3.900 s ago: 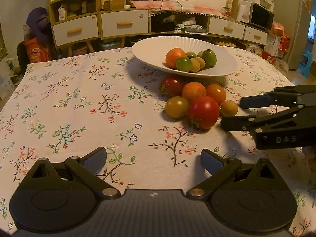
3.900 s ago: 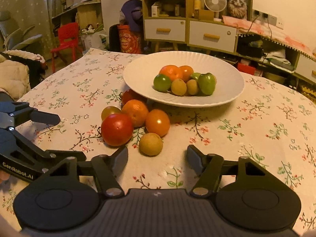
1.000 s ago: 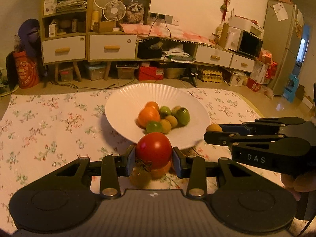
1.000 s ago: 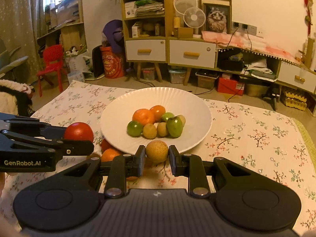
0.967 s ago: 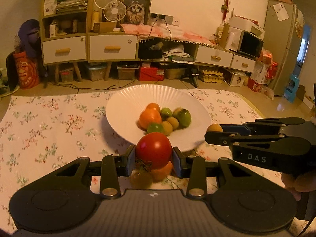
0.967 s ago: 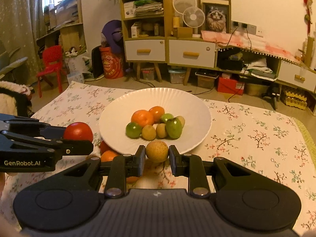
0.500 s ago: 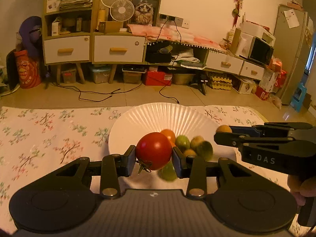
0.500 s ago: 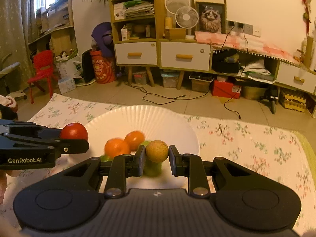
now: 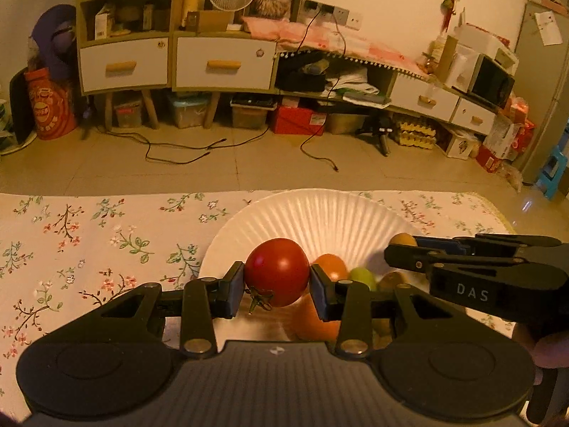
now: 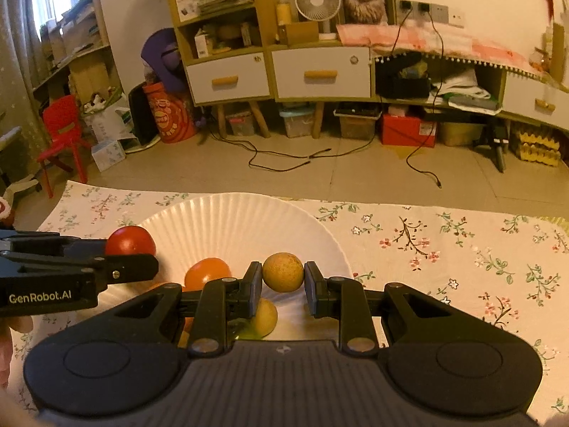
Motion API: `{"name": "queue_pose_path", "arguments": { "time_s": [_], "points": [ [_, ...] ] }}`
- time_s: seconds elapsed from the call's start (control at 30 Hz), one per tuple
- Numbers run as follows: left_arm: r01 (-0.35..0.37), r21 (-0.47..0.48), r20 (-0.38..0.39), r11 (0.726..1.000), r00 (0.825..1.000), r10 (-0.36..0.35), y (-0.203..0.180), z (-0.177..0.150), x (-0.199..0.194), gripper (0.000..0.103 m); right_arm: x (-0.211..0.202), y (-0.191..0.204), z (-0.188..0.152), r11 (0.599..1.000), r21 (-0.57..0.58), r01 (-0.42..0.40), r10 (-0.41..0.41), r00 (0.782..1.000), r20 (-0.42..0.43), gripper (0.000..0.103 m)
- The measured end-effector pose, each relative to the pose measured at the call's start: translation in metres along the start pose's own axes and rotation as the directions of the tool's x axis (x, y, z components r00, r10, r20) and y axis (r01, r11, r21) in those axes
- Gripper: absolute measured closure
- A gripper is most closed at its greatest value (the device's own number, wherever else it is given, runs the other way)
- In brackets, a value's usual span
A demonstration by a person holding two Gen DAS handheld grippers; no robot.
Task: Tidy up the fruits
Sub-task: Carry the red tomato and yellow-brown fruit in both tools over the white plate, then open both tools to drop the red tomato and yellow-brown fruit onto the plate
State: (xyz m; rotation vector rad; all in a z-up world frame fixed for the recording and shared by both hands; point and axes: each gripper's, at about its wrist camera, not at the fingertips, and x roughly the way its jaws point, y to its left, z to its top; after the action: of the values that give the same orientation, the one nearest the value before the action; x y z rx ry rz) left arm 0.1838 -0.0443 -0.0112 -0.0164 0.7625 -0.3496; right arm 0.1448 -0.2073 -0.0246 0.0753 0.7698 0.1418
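Left gripper [image 9: 276, 285] clamped on red tomato [image 9: 276, 271], stem toward camera; right gripper [image 10: 283, 285], marked "DAS", pinching round yellow-brown fruit [image 10: 283, 272] over white plate [image 10: 227, 220].

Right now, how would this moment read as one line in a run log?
left gripper: shut on tomato | right gripper: shut on brown fruit | both above plate | nothing released

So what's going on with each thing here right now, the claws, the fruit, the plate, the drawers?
Left claw: shut on the red tomato, held above the plate.
Right claw: shut on the small yellow-brown fruit.
White plate: on the floral tablecloth, holding fruit.
Orange fruit: resting in the plate.
Cabinet drawers: closed.
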Motion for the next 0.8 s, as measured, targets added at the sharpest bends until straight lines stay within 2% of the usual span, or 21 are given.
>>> {"name": "queue_pose_path", "arguments": {
  "time_s": [0.3,0.47,0.67,0.8],
  "points": [
    [0.029,-0.054,-0.014,0.998,0.999,-0.030,0.005,0.003,0.002,0.064,0.004,0.007,0.003,1.000,-0.025,-0.002,0.001,1.000,-0.022,0.080],
    [0.028,-0.037,0.002,0.999,1.000,-0.028,0.003,0.005,0.000,0.063,0.005,0.010,0.005,0.999,-0.032,-0.002,0.001,1.000,-0.023,0.077],
    [0.019,-0.010,0.023,1.000,1.000,-0.019,0.001,0.009,-0.008,0.052,0.001,0.011,0.008,0.999,-0.046,0.007,-0.008,1.000,-0.012,0.072],
    [0.011,-0.007,0.037,1.000,0.999,-0.011,0.001,0.008,-0.014,0.043,-0.006,0.012,0.009,0.999,-0.046,0.010,-0.010,1.000,0.002,0.064]
  ]
}}
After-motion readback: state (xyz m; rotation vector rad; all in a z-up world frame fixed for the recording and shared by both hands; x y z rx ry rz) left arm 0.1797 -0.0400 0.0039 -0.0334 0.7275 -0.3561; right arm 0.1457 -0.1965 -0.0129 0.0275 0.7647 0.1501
